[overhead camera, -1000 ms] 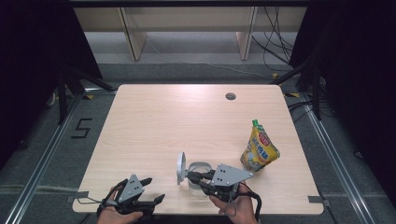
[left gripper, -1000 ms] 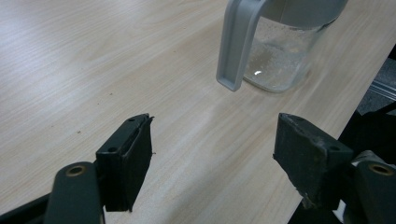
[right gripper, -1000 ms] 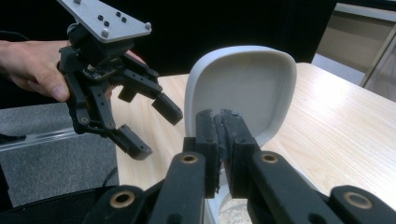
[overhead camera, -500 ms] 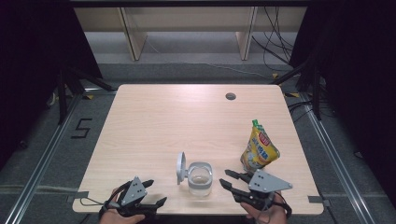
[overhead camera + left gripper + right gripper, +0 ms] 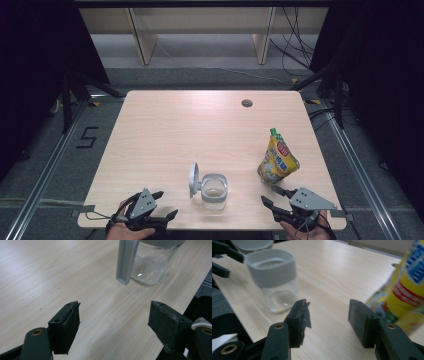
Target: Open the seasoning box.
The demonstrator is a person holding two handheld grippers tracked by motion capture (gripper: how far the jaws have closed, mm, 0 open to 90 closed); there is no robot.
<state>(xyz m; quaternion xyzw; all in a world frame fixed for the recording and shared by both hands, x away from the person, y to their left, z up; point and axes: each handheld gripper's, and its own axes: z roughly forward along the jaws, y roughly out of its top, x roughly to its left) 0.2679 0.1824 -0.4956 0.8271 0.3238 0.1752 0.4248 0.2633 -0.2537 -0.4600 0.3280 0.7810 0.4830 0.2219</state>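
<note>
High view, nearest edge first: your left hand-held gripper (image 5: 167, 203) sits at the front edge of the counter (image 5: 165, 130), just left of the jar (image 5: 215, 191), with its jaws apart and nothing but bare wood between them. Your right hand-held gripper (image 5: 270, 195) sits at the same edge on the jar's other side. Its jaws have just been opening and now stand apart with nothing between them.

The jar stands upright near the front edge, about midway between your two hands. Its grey flip lid (image 5: 193, 179) is swung up on its left side, so the mouth is open. The yellow pouch (image 5: 278, 162) stands to the right of the jar and a little farther back, leaning slightly, with its green cap on top. Beyond both, the counter runs bare to a small round hole (image 5: 246, 103) far behind the jar.

The step in hand looks like taking the pouch with your right hand.

- The right gripper view already has the pouch at the right of the jaws, so swing them that way until it sits squarely between them.
- Grip the firm upper part under the cap, not the soft belly, or it may buckle or tip over.
- Keep your left hand-held gripper close to the jar, ready to steady it by the glass, clear of the raised lid.
</note>
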